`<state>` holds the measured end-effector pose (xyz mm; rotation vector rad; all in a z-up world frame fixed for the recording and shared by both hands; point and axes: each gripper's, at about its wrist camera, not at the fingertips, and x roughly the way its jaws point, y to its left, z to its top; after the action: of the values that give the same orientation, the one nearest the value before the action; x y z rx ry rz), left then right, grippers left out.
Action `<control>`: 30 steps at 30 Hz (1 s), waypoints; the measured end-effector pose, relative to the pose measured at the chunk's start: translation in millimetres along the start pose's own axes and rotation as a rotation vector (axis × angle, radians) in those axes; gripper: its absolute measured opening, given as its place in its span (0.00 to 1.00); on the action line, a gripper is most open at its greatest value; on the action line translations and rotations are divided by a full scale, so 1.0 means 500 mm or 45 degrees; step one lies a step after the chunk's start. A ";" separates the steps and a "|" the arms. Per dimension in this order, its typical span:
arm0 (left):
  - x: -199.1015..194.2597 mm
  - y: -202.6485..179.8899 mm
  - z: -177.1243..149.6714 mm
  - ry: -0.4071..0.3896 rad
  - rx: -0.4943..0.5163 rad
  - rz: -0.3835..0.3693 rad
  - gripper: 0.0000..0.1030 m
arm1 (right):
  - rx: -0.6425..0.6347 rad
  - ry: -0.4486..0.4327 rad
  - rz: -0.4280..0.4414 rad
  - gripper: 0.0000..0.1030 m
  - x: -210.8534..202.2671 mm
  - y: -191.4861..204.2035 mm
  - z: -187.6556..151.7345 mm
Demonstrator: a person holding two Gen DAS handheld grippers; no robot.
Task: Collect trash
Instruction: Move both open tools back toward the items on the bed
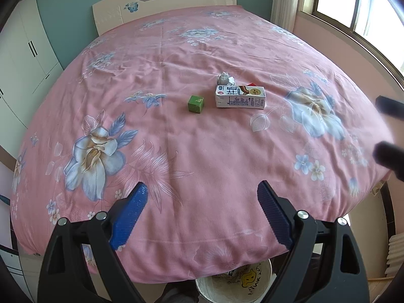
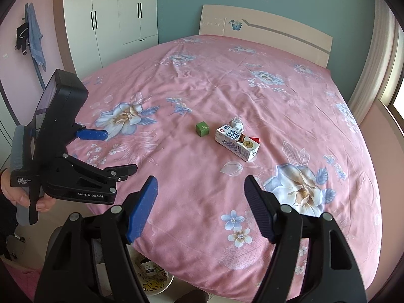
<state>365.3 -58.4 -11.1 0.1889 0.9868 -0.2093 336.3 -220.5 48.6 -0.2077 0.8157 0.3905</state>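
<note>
- Lying on its side near the middle of the pink bed cover (image 1: 176, 139), a white milk carton (image 1: 240, 97) shows blue print, a brown patch and a gold round mark; its edges are sharp and boxy.
- Touching the carton's far side sits a crumpled ball of paper (image 1: 226, 78), greyish white and creased all over.
- Just beside the carton, apart from it, stands a small green cube (image 1: 196, 103) with flat matt faces.
- A red scrap (image 2: 256, 140) peeks out behind the carton; what it is cannot be told.
- The cover is soft cloth, lightly wrinkled, printed with large blue and white flowers.
- Left gripper (image 1: 202, 212): its ribbed blue fingers stand wide apart over the cloth, with nothing between them.
- Right gripper (image 2: 200, 207): fingers likewise apart and empty.
- At the foot of the bed, on the floor, a round bin (image 1: 265, 275) holds some litter.
</note>
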 end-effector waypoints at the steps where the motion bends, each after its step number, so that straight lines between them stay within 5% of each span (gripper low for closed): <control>1: 0.009 0.002 0.007 0.002 -0.002 0.001 0.88 | 0.005 0.003 -0.001 0.69 0.009 -0.005 0.006; 30: 0.394 0.083 0.190 0.098 -0.121 -0.009 0.88 | 0.177 0.213 -0.009 0.69 0.501 -0.185 0.165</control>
<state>557.8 -59.7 -123.1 0.1070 1.0713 -0.1622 584.9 -213.0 -78.9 -0.1143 1.0028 0.3107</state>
